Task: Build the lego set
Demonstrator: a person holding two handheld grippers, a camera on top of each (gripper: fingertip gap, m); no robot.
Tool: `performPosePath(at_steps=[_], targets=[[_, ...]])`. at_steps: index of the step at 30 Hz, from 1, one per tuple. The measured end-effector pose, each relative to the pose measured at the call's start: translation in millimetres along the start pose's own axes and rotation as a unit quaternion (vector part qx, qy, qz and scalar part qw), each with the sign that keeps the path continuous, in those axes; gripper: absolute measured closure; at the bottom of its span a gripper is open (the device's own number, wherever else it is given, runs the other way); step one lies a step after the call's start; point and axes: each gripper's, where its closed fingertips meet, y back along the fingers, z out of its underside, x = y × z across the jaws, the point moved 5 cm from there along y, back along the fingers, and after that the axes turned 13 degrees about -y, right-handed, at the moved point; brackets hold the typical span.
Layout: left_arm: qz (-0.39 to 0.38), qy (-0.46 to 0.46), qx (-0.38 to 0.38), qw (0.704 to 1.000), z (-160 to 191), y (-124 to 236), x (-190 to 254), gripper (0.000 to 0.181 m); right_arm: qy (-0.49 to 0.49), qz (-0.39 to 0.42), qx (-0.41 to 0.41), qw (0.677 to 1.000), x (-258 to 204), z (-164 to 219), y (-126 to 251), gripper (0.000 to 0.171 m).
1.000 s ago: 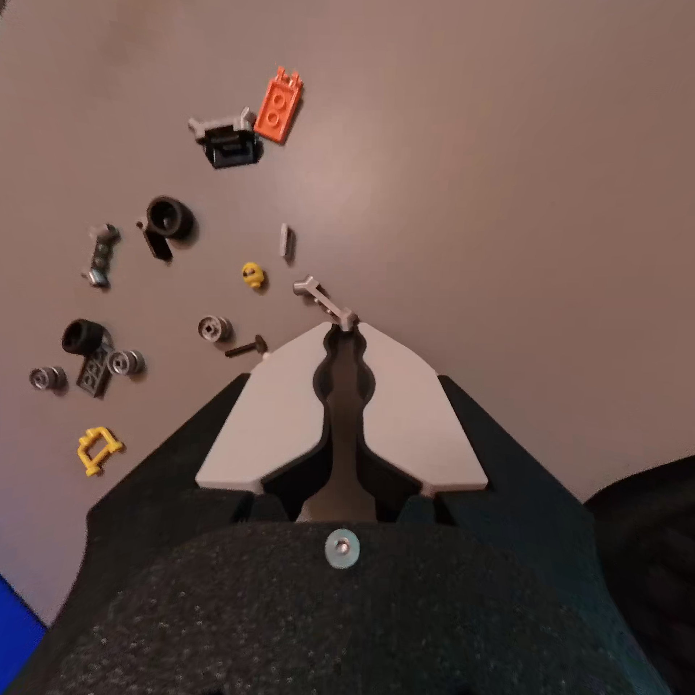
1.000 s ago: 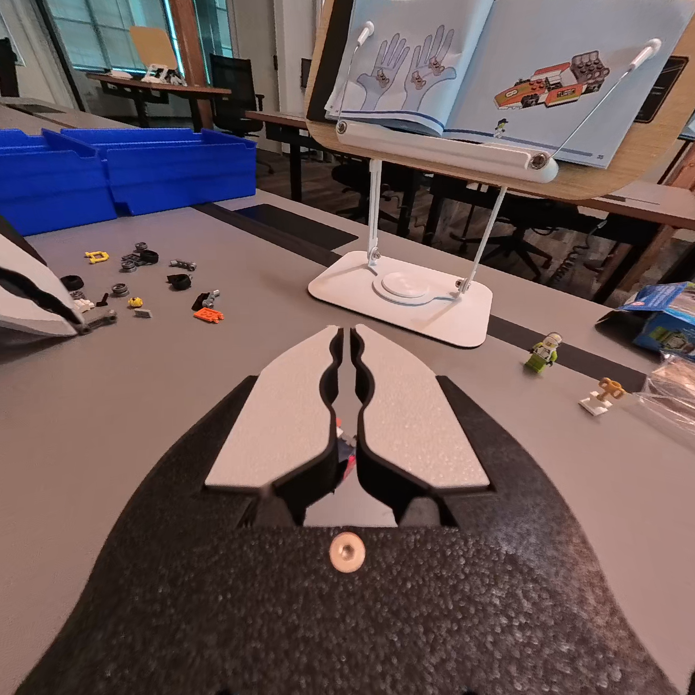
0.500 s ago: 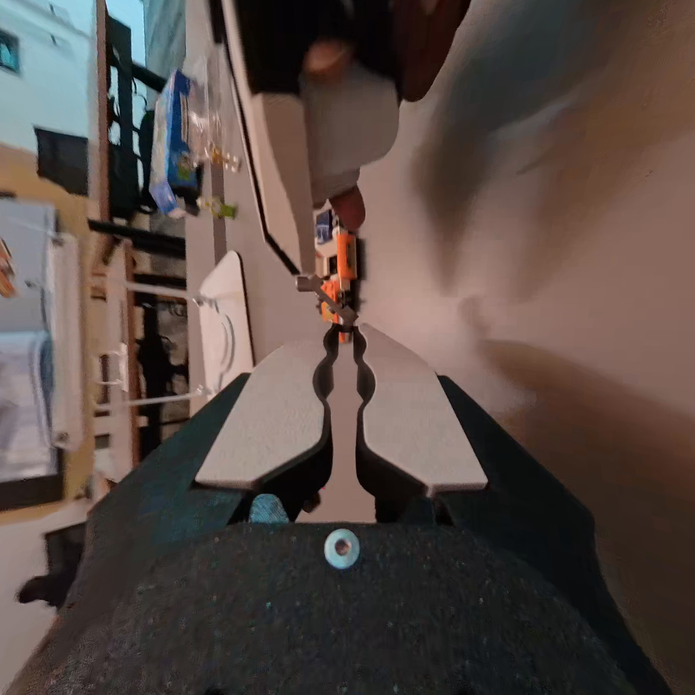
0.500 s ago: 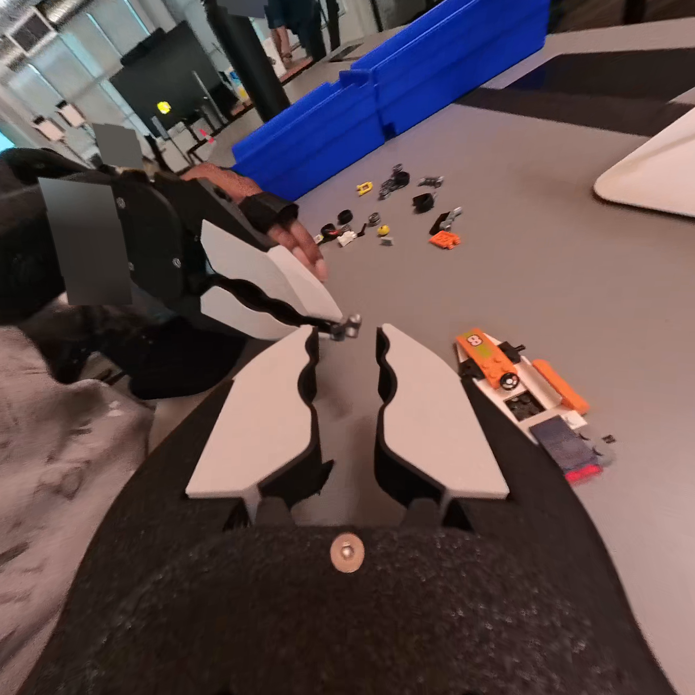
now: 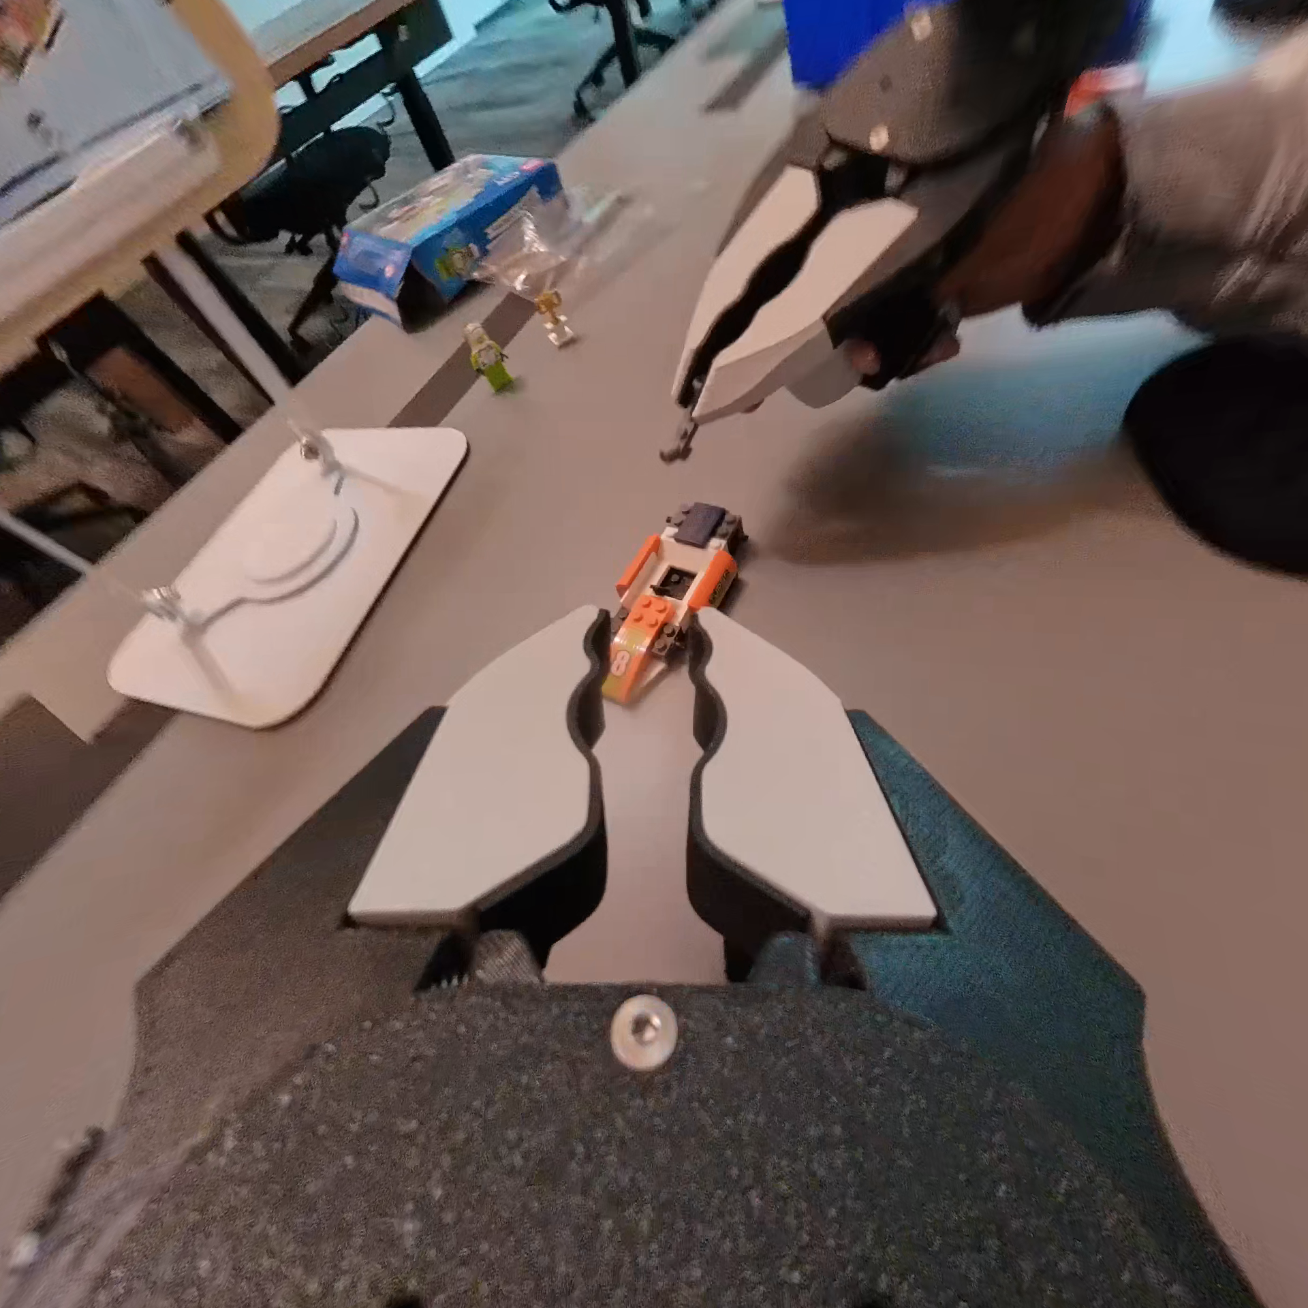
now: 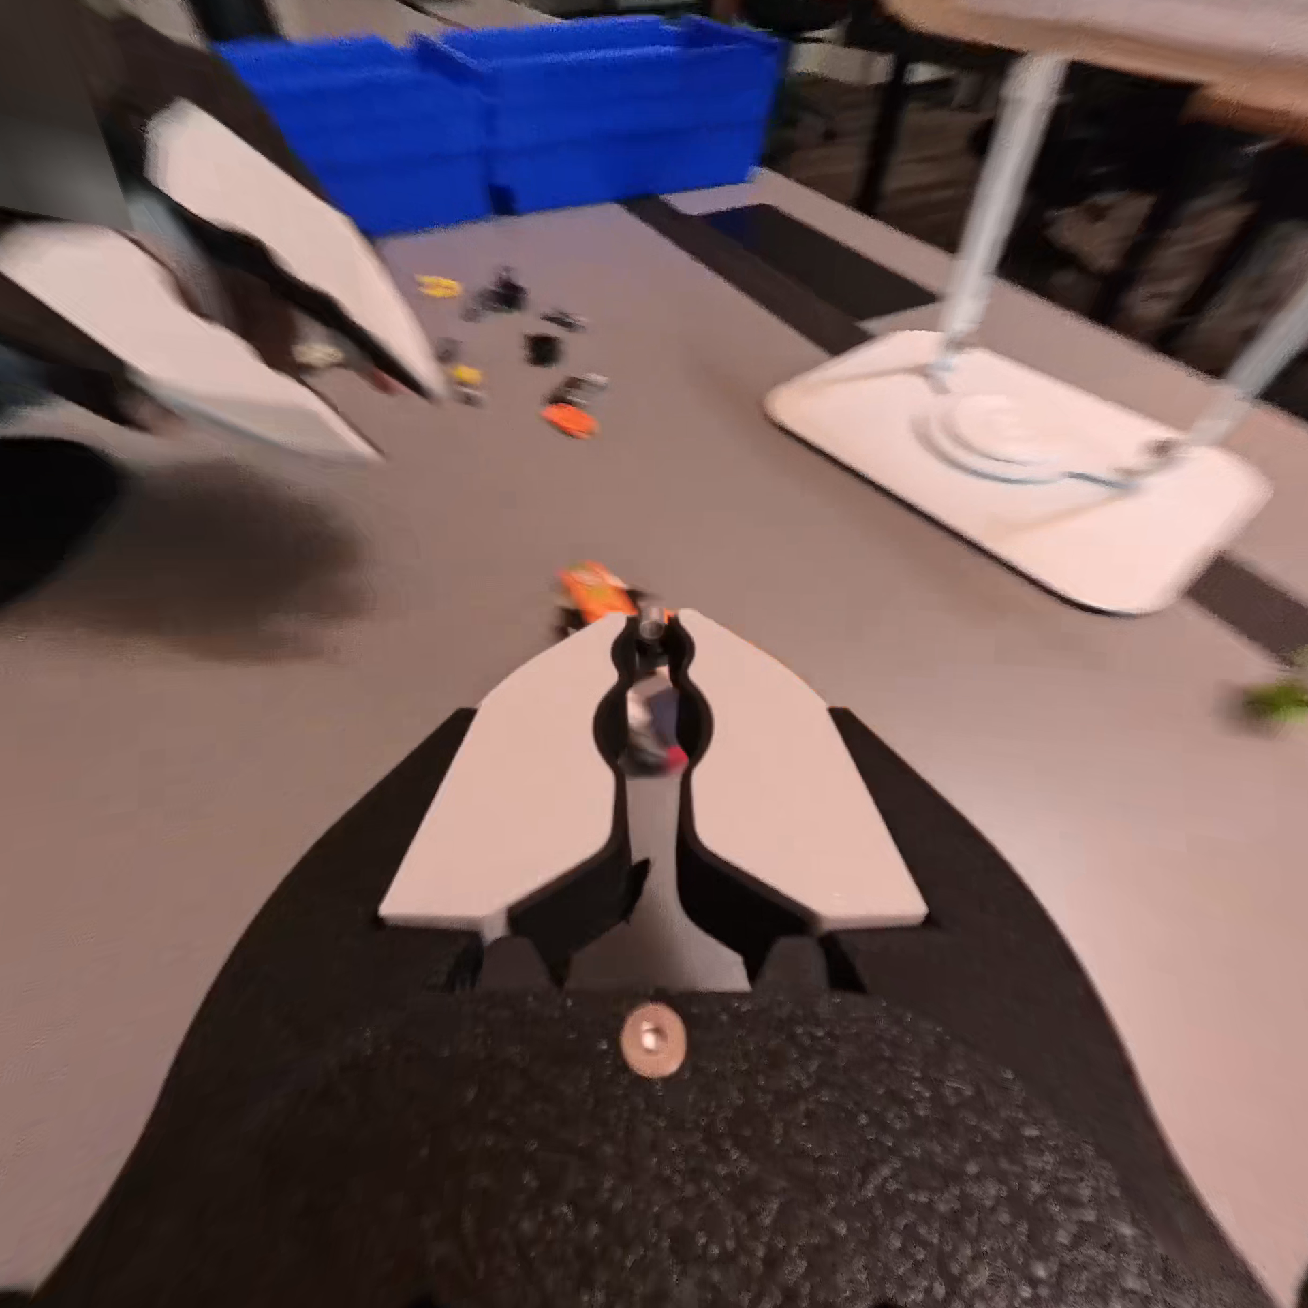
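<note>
The part-built orange and white car (image 5: 672, 587) lies on the grey table, its nose between the fingertips of my open left gripper (image 5: 647, 630). My right gripper (image 5: 690, 403) hangs above and beyond the car, shut on a small grey bar piece (image 5: 676, 442) at its tips. In the blurred right wrist view, the right gripper (image 6: 652, 623) pinches that grey piece (image 6: 651, 626) just over the car (image 6: 594, 591). The left gripper (image 6: 403, 425) shows open at upper left.
A white book-stand base (image 5: 283, 573) sits left of the car and also shows in the right wrist view (image 6: 1012, 460). Loose parts (image 6: 509, 340) and an orange plate (image 6: 570, 421) lie before blue bins (image 6: 531, 127). A minifigure (image 5: 488, 354) and a blue box (image 5: 439, 241) stand farther off.
The grey piece passed from my left gripper to my right one. The left gripper opened and swung down to the car; the right gripper shut on the piece over the car.
</note>
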Motion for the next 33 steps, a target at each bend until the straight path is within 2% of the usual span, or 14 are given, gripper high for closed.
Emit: performPosePath(at_steps=[4,9,17,21,24,27,30,33], targets=[[-0.015,0.062,-0.001,0.998,17.6,7.8,-3.3,0.165,-0.005,0.104,-0.021,0.994,55.0,21.1,11.3,0.163],[-0.018,0.061,-0.012,0.998,24.1,6.2,0.5,0.165,-0.007,0.174,-0.095,0.98,64.8,38.5,12.8,0.163],[-0.007,0.066,-0.011,0.998,27.4,1.2,3.5,0.166,-0.029,0.21,-0.154,0.965,62.8,49.0,20.3,0.163],[-0.005,0.07,-0.012,0.997,28.8,0.9,3.0,0.166,-0.044,0.215,-0.172,0.96,63.0,50.3,22.4,0.156],[-0.022,0.069,-0.015,0.997,30.7,5.4,-4.1,0.167,-0.055,0.211,-0.163,0.962,62.5,48.1,24.3,0.153],[-0.054,0.071,-0.025,0.996,38.5,20.4,-26.3,0.166,-0.065,0.209,-0.115,0.969,53.4,31.3,34.2,0.152],[-0.017,0.066,-0.082,0.994,62.5,37.6,-48.6,0.155,-0.064,0.198,-0.067,0.976,33.7,12.1,45.9,0.152],[0.018,0.078,-0.126,0.989,87.6,47.7,-67.6,0.152,-0.072,0.169,-0.031,0.982,10.5,5.0,49.8,0.152]])
